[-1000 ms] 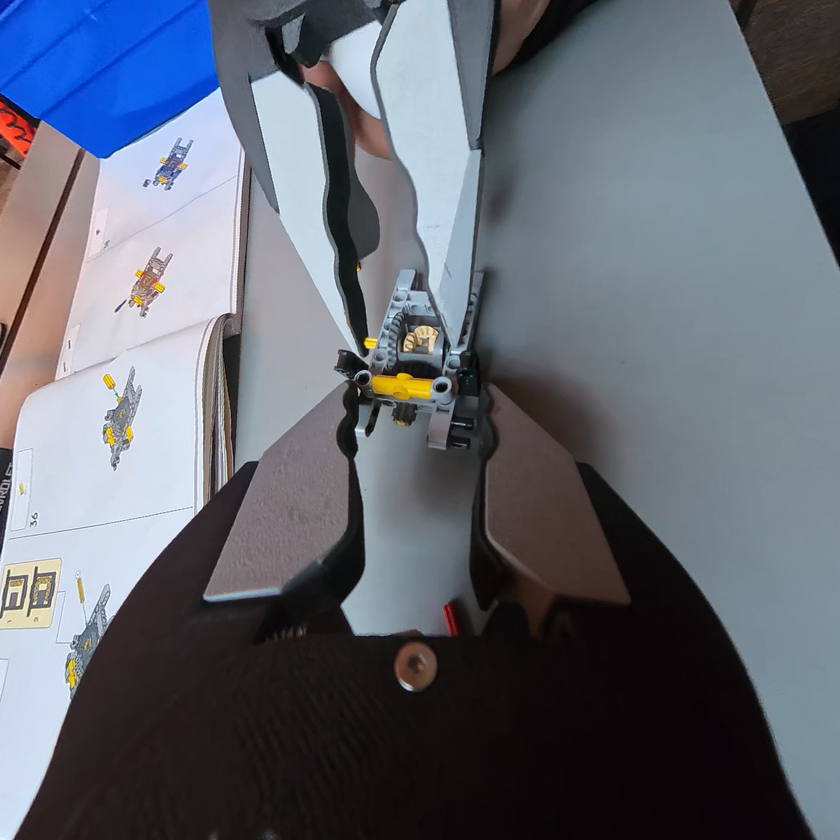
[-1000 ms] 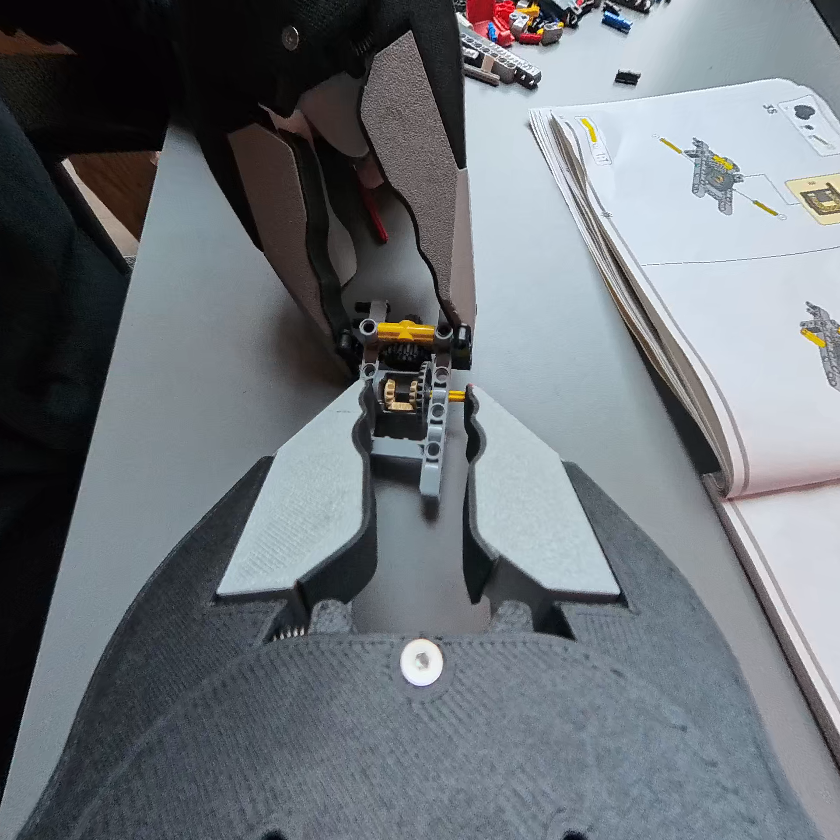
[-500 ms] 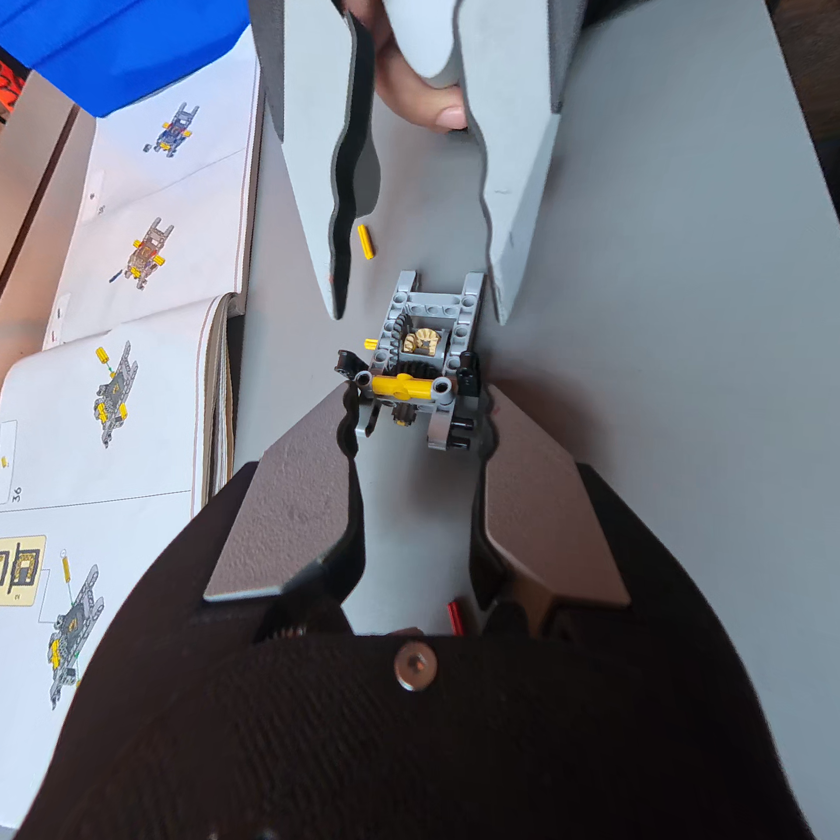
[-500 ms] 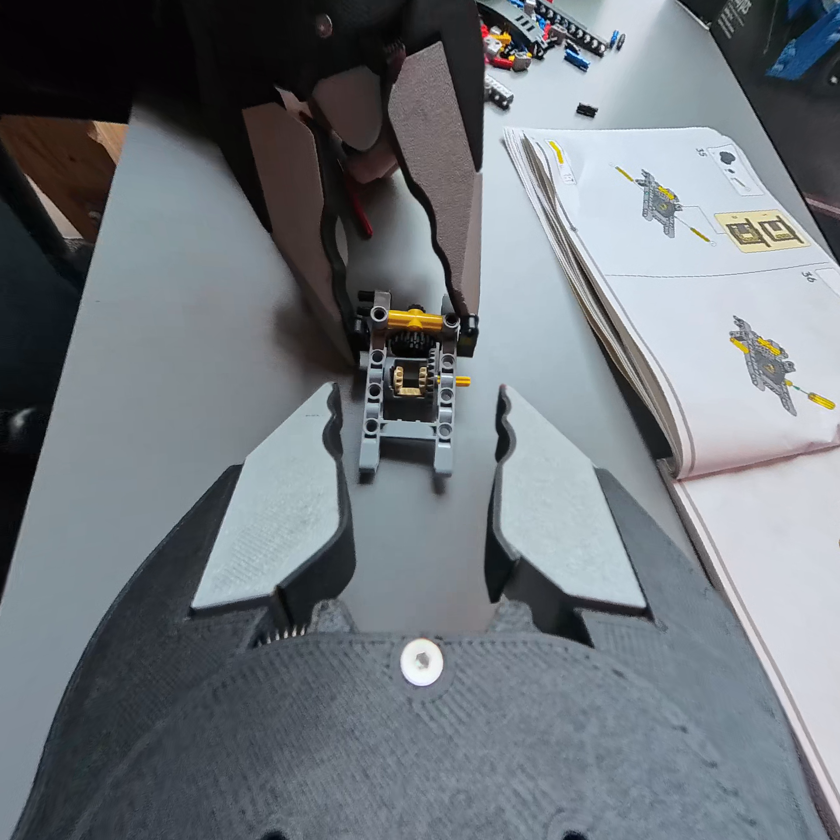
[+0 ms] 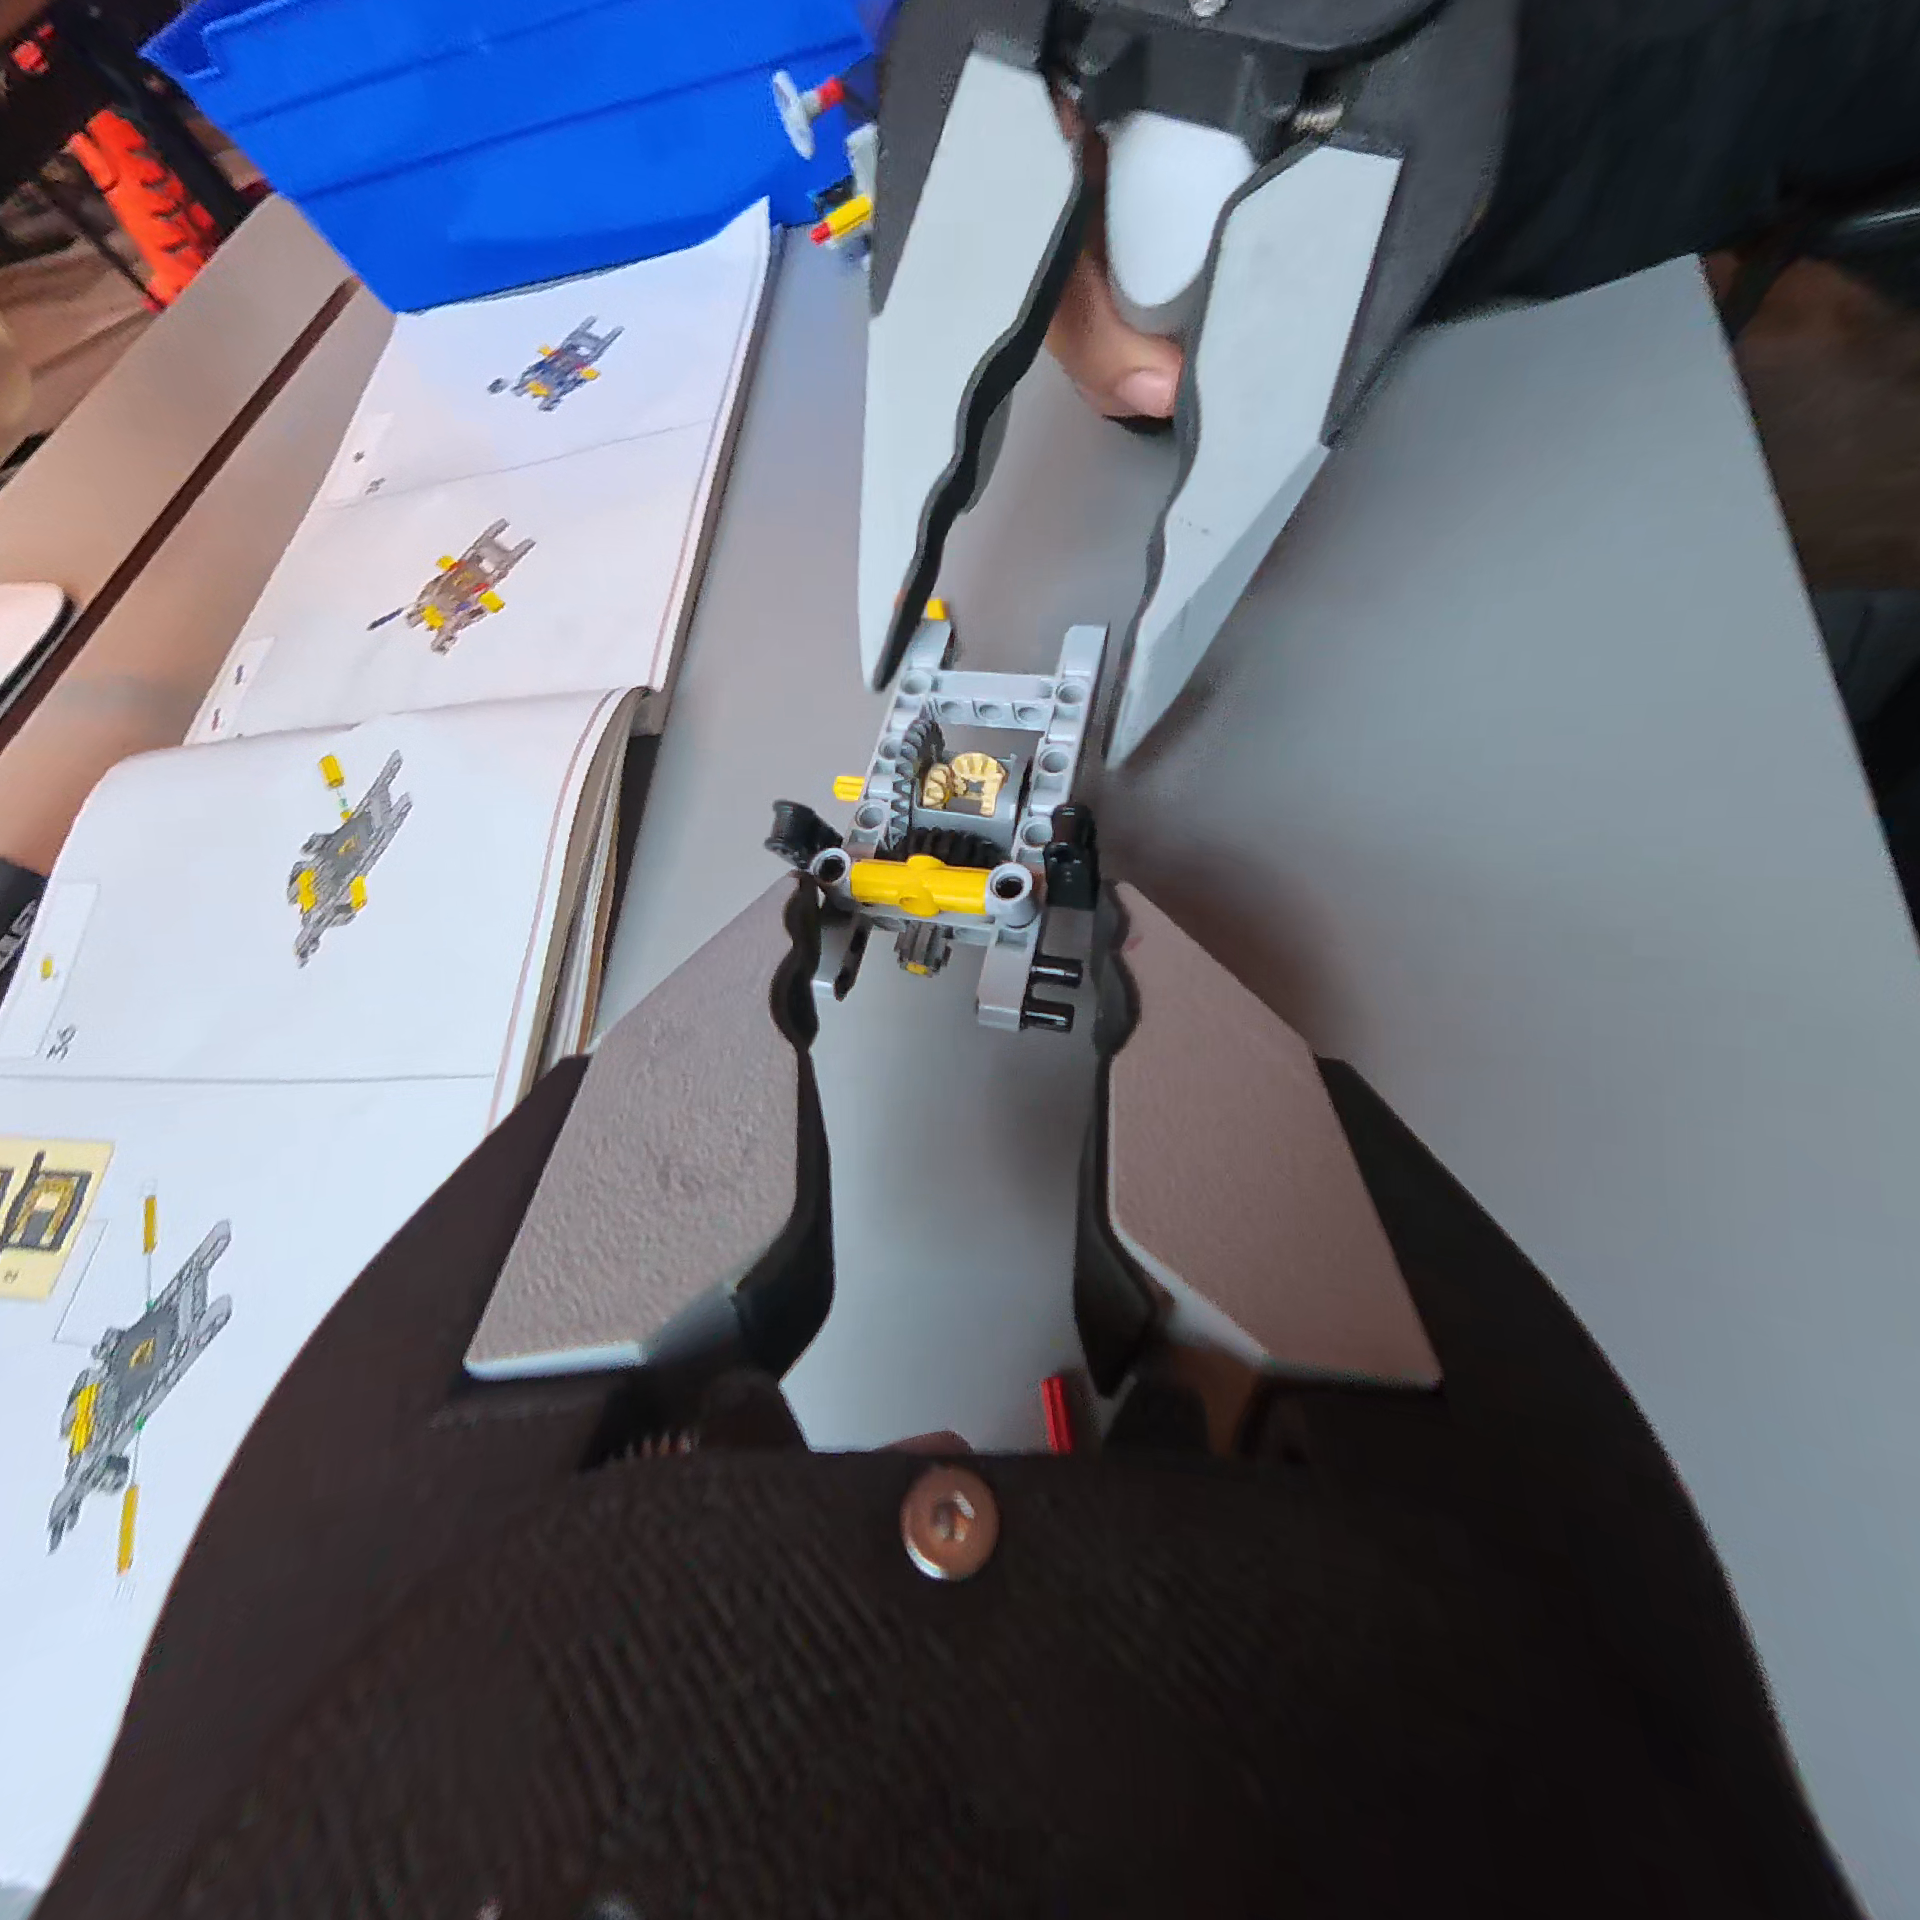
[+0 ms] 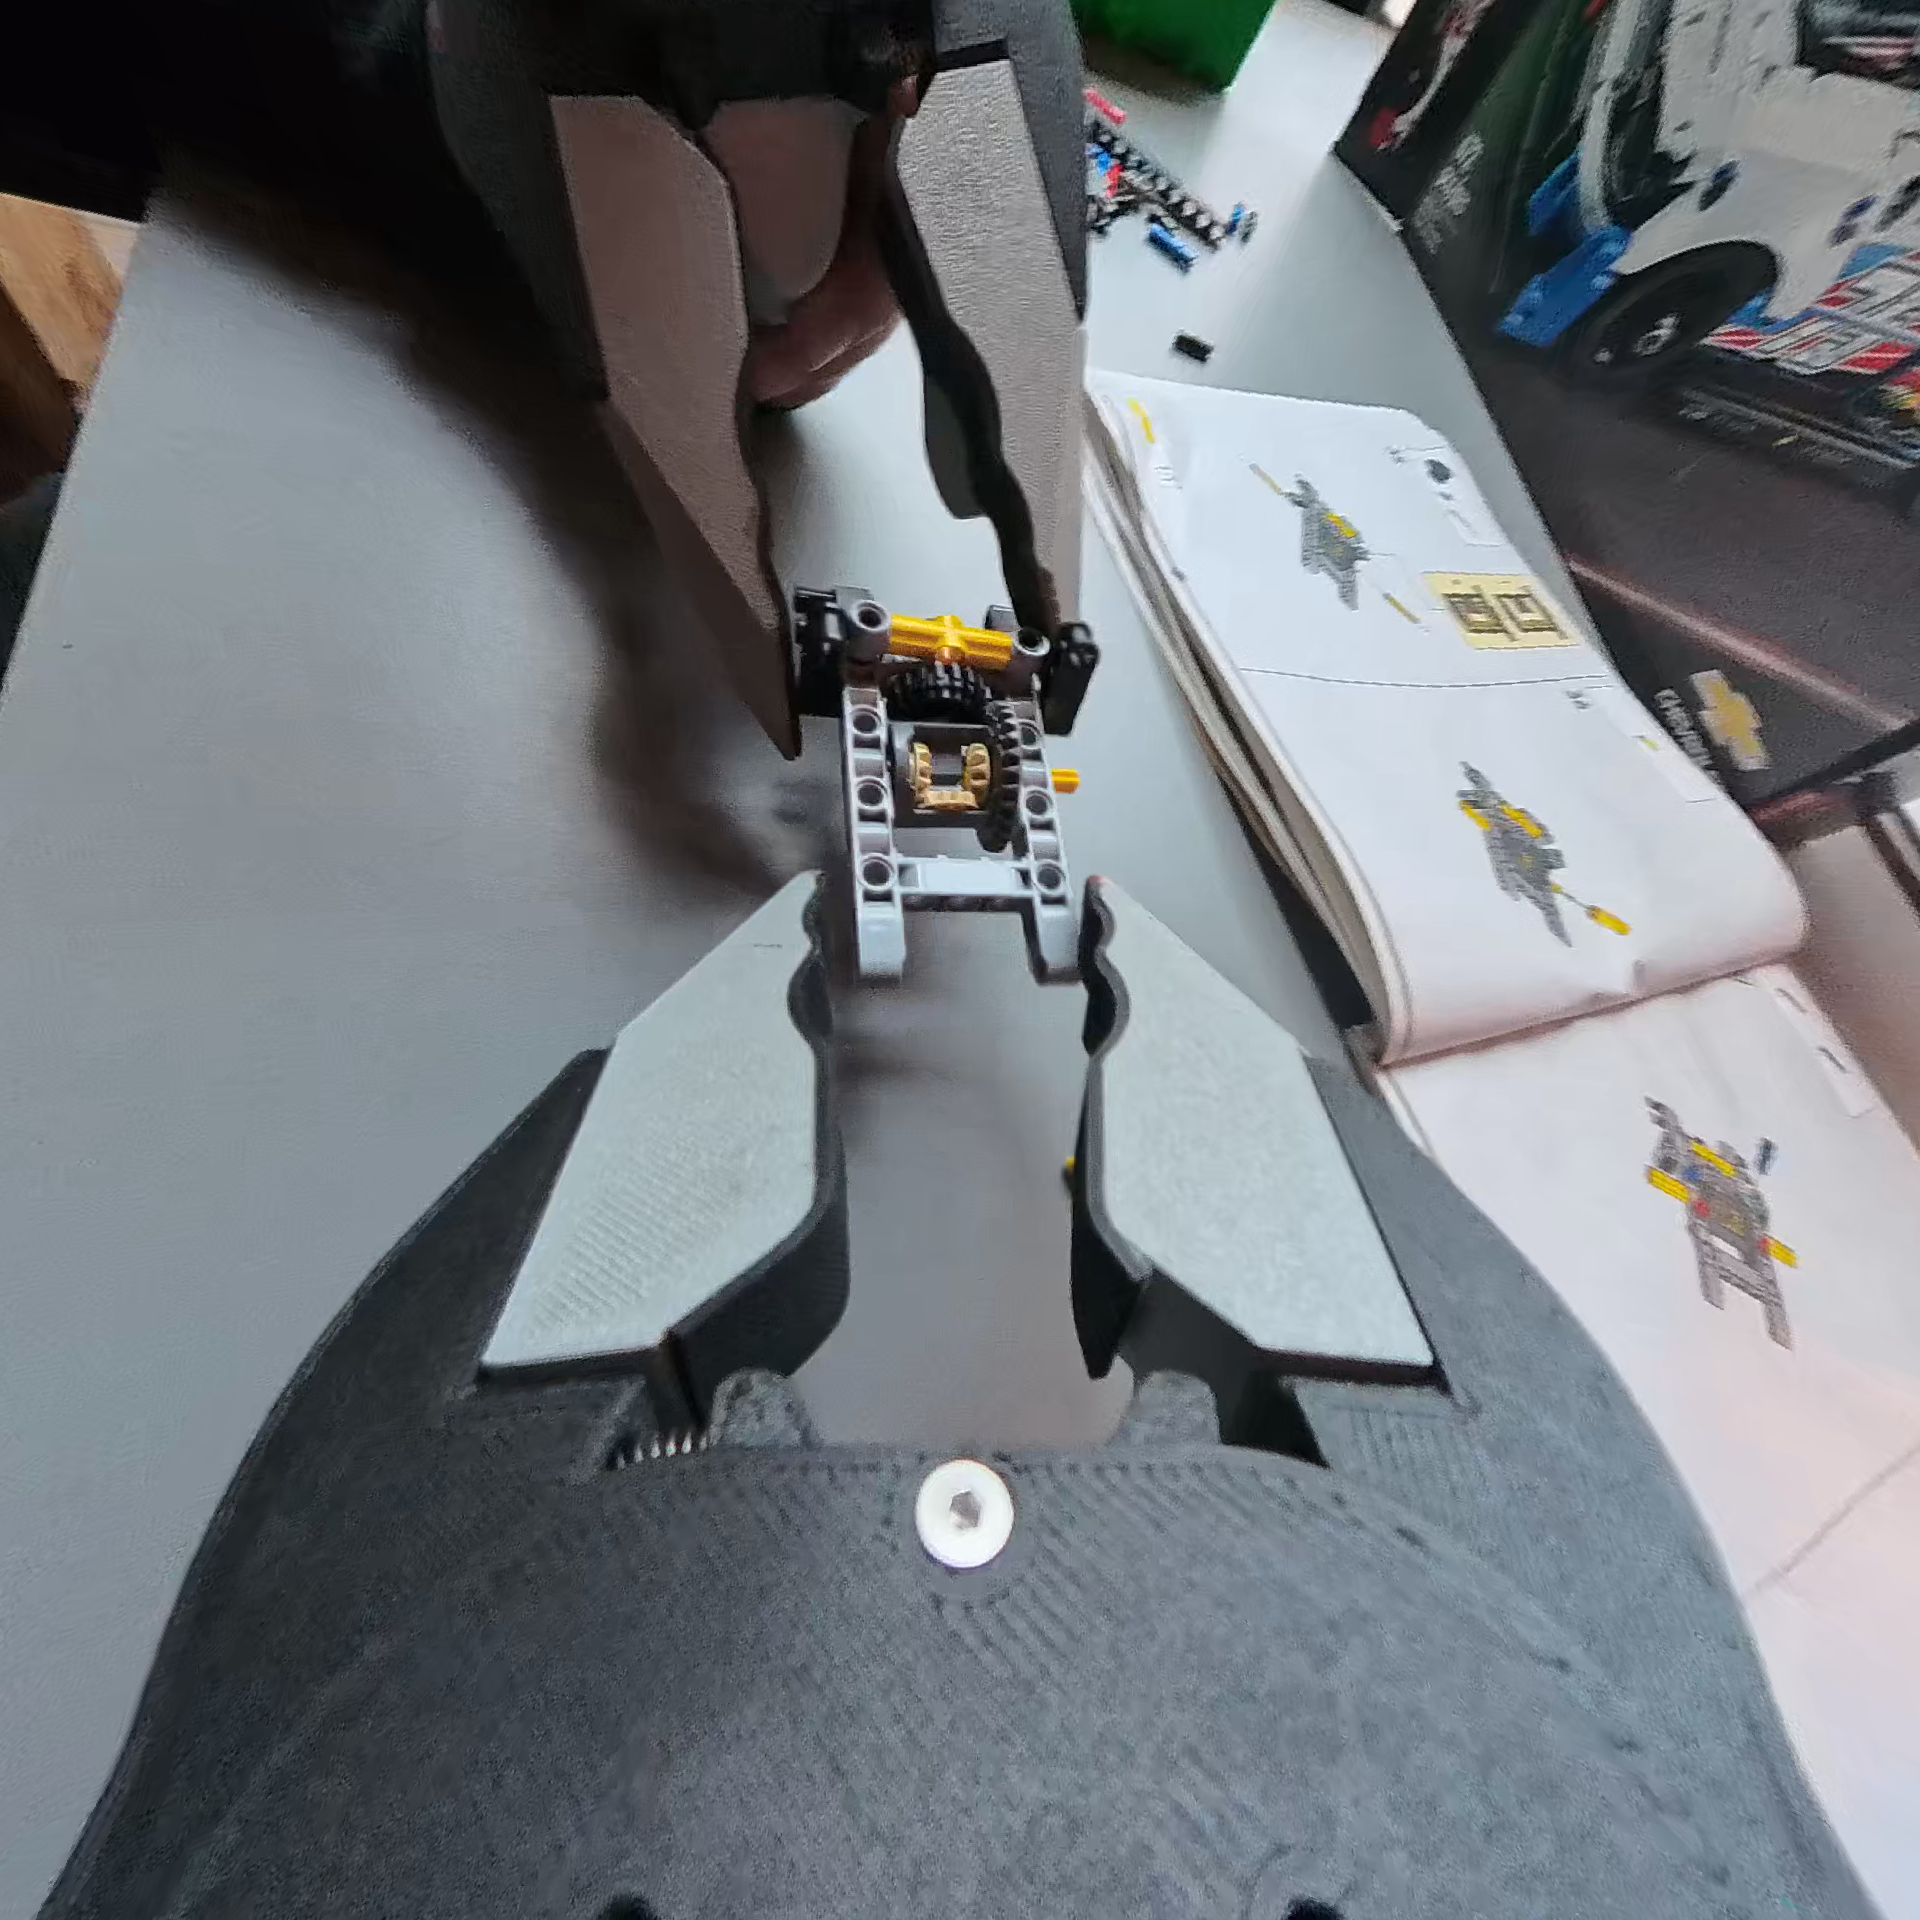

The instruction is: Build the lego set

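**Inspector A:** Where does the lego assembly (image 5: pixel 961 831) lie?

**Inspector B:** Flat on the grey table (image 5: pixel 1455 935) — a grey beam frame with a tan gear at its centre, black gears beside that, a yellow cross-piece (image 5: pixel 914 883) across one end and black connectors at that end's corners.

**A:** Left claw (image 5: pixel 951 914)?

**B:** Its fingers bracket the assembly's yellow-bar end, one to each side. The tips sit against or just beside the black corner connectors; I cannot tell whether they press. The gap between them matches the frame's width.

**A:** Right claw (image 6: pixel 951 914)?

**B:** At the assembly's opposite end, parted to about the frame's width, its tips just beside the two grey legs. It holds nothing. In the left wrist view it hangs over that end from above, a person's finger showing behind it.

**A:** Surroundings?

**B:** A small yellow pin (image 5: pixel 937 608) lies on the table just beyond the assembly's leg end. A short red piece (image 5: pixel 1056 1413) lies on the left claw's side of the assembly. An open instruction booklet (image 5: pixel 343 883) lies beside the assembly; beyond the booklet stands a blue bin (image 5: pixel 499 135). In the right wrist view, loose parts (image 6: pixel 1153 197) and the set's box (image 6: pixel 1662 208) lie beyond the assembly, past the booklet.
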